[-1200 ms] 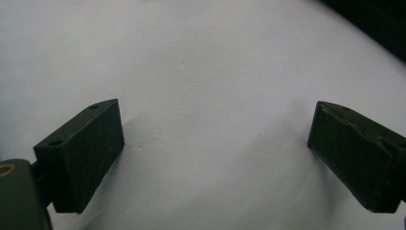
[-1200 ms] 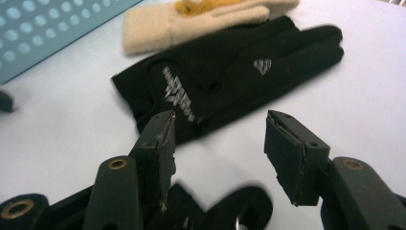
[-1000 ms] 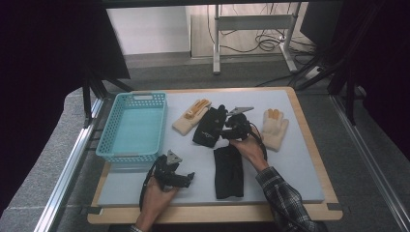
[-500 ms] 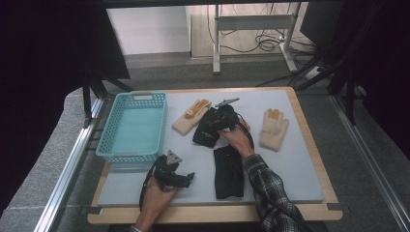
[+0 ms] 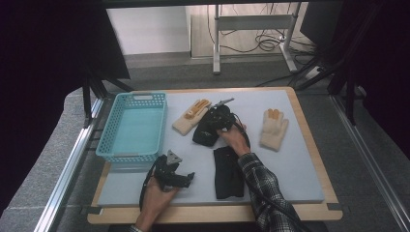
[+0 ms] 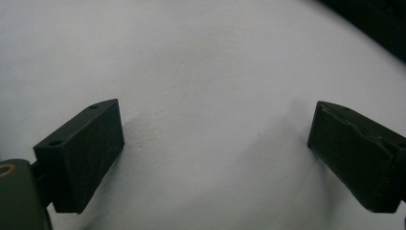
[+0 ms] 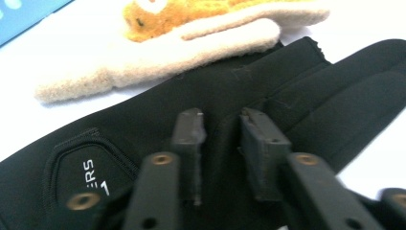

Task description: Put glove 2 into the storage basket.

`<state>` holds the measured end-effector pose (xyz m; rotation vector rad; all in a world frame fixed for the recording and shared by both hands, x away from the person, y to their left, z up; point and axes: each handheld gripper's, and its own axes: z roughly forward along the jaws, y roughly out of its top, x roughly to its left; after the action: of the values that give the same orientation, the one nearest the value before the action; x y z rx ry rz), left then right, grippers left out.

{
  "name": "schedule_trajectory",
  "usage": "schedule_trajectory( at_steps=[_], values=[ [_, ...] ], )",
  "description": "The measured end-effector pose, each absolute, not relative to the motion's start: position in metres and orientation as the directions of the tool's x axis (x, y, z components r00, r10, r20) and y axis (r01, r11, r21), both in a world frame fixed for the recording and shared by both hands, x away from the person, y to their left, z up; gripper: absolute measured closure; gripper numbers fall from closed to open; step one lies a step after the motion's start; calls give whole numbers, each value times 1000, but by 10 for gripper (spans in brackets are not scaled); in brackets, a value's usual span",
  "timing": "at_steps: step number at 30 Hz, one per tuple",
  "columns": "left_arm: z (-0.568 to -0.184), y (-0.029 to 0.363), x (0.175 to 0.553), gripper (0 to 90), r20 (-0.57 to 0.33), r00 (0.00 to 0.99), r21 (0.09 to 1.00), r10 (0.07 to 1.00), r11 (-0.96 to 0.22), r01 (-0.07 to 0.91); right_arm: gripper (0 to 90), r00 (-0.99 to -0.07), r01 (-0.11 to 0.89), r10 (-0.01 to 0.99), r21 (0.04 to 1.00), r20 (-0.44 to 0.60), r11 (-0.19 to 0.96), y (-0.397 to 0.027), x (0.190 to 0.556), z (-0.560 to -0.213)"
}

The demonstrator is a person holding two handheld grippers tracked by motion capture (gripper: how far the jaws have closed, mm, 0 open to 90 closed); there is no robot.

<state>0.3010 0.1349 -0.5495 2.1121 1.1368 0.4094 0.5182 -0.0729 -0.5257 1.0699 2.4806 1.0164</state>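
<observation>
In the right gripper view the right gripper (image 7: 220,143) fills the lower centre of the frame, its two black jaws drawn close together with a narrow gap between them, pressed down on the black glove (image 7: 201,110) that lies across the middle of the frame. Whether the jaws pinch a fold of the fabric cannot be told; they are blurred at this range. Above the black glove, in the upper part of the frame, lies a cream glove (image 7: 191,38) with an orange patch, touching the black one along its edge.

In the high view the right gripper (image 5: 221,117) sits at the centre of the frame over that black glove (image 5: 204,135), held by a hand whose plaid sleeve (image 5: 263,188) runs down to the bottom edge. The sleeve crosses the right side of a second black glove (image 5: 227,171) lying lower centre. Another cream glove (image 5: 273,128) lies apart at centre right.

The left gripper (image 5: 186,176) rests in the lower left of the frame, held low over the grey mat (image 5: 300,164); in the left gripper view its jaws stand wide apart over bare mat (image 6: 206,86), holding nothing. A blue basket (image 5: 109,130) stands at the left of the high view.
</observation>
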Motion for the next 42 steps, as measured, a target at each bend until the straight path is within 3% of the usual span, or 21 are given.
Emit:
schedule_trajectory(
  at_steps=[9,25,42],
  values=[
    [-550,135,301,55,-47,566,703,823,-376,604,866,-690,536,723,687,22,491,-72,515,-521],
    [-550,135,301,55,-50,565,702,824,-373,607,869,-694,517,719,719,34,464,-106,501,-474],
    [-550,135,301,55,-47,566,704,823,-375,603,869,-815,434,574,735,74,521,-136,442,-431]
  ],
)
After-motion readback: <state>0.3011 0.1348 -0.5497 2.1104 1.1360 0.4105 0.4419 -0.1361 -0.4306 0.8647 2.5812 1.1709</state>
